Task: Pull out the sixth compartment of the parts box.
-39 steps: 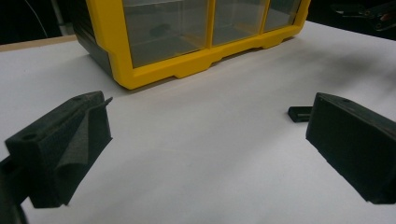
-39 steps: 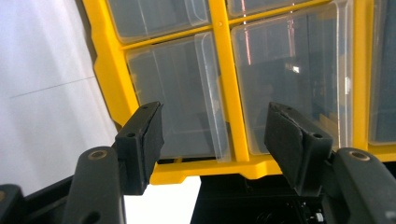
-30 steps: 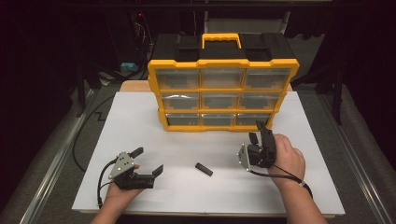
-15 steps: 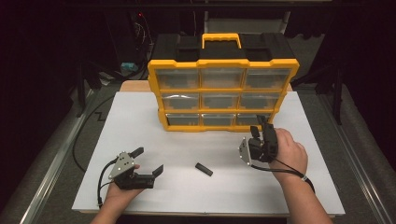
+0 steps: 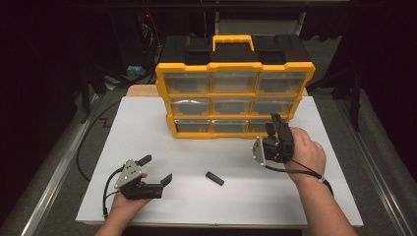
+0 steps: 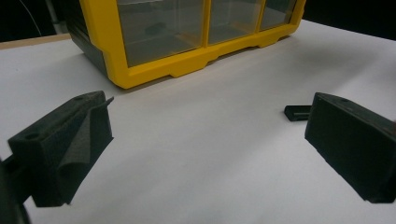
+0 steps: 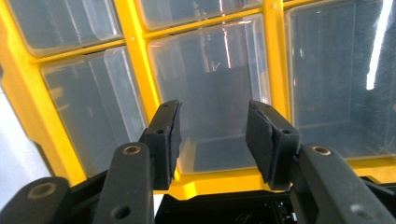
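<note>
High view: the right tongs (image 5: pixel 273 129) are rising toward the organizer (image 5: pixel 235 93), nearer its bottom right drawer than a second ago, jaws having just been narrowing around nothing. Left gripper view: the left tongs (image 6: pixel 205 149) are resting released on the table (image 6: pixel 224 177). Right gripper view: the drawer (image 7: pixel 210 102) is lying just ahead; next, probably gripping its front

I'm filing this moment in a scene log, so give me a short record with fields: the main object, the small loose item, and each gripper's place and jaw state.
main object: yellow drawer organizer, upright at the far side of the white table, clear drawers facing the person
loose item: small black piece, lying flat on the table between the hands
left gripper: low over the table's near left, jaws wide apart, nothing between them
right gripper: raised in front of the organizer's bottom-right drawers, jaws have just been closing, nothing between them
</note>
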Demonstrator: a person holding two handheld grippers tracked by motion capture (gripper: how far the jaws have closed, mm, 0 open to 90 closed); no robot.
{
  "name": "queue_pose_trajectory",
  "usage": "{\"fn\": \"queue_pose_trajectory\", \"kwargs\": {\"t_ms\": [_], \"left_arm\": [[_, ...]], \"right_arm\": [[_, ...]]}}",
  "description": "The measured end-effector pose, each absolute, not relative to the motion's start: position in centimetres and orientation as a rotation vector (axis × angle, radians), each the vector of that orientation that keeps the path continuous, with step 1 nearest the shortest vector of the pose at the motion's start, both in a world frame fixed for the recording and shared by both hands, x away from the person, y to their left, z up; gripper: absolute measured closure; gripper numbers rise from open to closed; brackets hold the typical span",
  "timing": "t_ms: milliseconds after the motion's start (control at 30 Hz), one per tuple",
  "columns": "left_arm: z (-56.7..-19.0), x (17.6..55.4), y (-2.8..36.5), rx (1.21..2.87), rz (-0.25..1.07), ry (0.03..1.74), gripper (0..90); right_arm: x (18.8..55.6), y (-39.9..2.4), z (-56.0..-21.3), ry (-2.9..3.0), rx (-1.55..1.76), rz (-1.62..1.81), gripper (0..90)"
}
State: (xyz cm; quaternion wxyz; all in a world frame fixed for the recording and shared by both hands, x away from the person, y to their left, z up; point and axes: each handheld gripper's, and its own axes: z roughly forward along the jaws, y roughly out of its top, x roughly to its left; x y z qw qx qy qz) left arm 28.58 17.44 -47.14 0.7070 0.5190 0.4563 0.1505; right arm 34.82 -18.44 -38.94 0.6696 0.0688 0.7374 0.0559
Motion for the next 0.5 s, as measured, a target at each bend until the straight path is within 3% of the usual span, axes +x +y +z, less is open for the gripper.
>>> {"fn": "queue_pose_trajectory", "kwargs": {"t_ms": [500], "left_arm": [[-47.1, 28.6, 17.3, 1.152, 0.334, 1.013, 1.8]], "right_arm": [[35.8, -18.4, -37.1, 1.631, 0.145, 0.103, 63.1]]}}
